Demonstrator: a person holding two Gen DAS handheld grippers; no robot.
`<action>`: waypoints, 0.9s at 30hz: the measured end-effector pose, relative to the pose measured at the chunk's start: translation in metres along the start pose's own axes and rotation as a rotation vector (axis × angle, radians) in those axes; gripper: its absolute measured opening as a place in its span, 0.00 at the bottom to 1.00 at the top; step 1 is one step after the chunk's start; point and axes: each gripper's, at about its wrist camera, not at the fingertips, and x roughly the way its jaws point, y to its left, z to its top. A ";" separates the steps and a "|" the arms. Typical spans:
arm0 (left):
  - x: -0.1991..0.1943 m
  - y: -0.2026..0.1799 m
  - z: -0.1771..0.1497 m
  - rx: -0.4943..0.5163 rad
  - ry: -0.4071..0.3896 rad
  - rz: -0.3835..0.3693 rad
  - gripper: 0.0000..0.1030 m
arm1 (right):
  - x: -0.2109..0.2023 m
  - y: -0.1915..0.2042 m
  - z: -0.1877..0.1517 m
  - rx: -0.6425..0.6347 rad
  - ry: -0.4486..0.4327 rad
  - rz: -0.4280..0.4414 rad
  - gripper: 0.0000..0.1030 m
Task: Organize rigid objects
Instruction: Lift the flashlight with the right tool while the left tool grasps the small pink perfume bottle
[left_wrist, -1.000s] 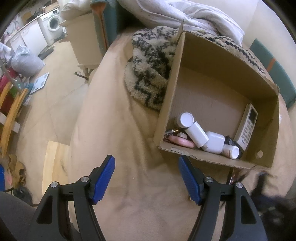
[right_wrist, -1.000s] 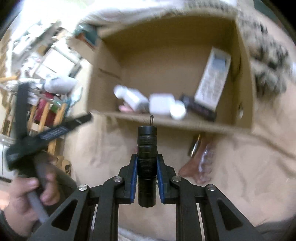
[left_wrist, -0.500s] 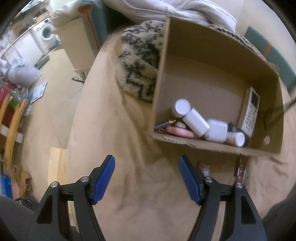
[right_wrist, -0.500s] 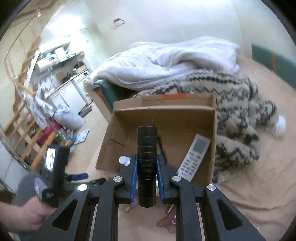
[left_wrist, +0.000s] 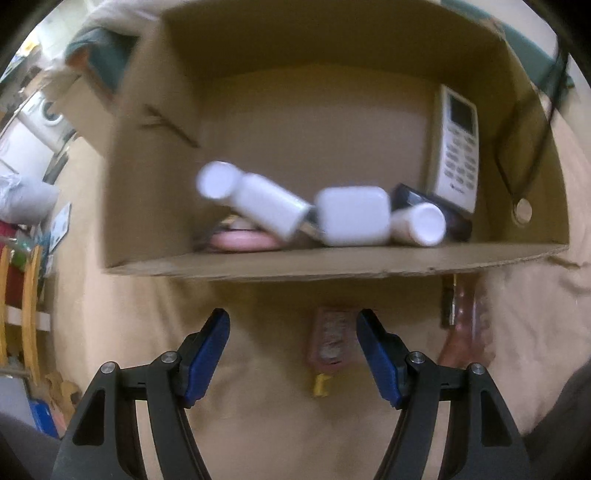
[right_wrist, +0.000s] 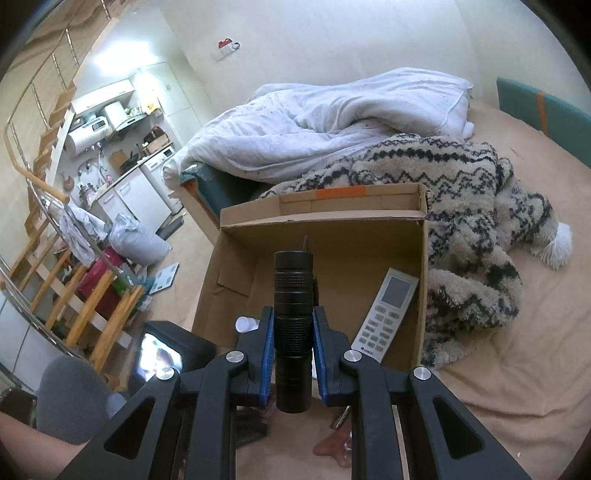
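Observation:
An open cardboard box (left_wrist: 332, 264) sits on the beige bedsheet; it also shows in the right wrist view (right_wrist: 236, 266). Inside lie a white remote (left_wrist: 458, 144), white bottles (left_wrist: 266, 203), a white case (left_wrist: 352, 216), a pink item (left_wrist: 240, 242) and a dark object (left_wrist: 450, 218). My left gripper (left_wrist: 293, 332) is open and empty, just in front of the box. A small pink pouch (left_wrist: 330, 341) lies between its fingers on the sheet. A clear pink item (left_wrist: 467, 325) lies to the right. My right gripper (right_wrist: 293, 332) is shut on a black flashlight (right_wrist: 293, 325), held above the box.
A patterned fleece blanket (right_wrist: 476, 236) lies behind and right of the box, a white duvet (right_wrist: 332, 118) beyond it. The bed's left edge drops to a floor with a wooden railing (right_wrist: 85, 306) and bags. The left gripper's body (right_wrist: 162, 354) shows at lower left.
My left gripper has moved right and closer to the box, bringing the pink pouch between its fingers. My right gripper has lifted the flashlight from low in front of the box to above it.

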 end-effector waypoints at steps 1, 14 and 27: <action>0.003 -0.001 0.001 -0.017 -0.010 -0.018 0.66 | 0.000 -0.001 0.000 0.008 -0.001 0.003 0.20; 0.038 0.000 0.016 -0.037 0.077 -0.007 0.23 | -0.001 -0.007 0.003 0.031 -0.005 0.006 0.20; -0.004 0.022 -0.001 -0.058 -0.005 0.033 0.22 | 0.000 -0.006 0.002 0.023 0.000 -0.005 0.20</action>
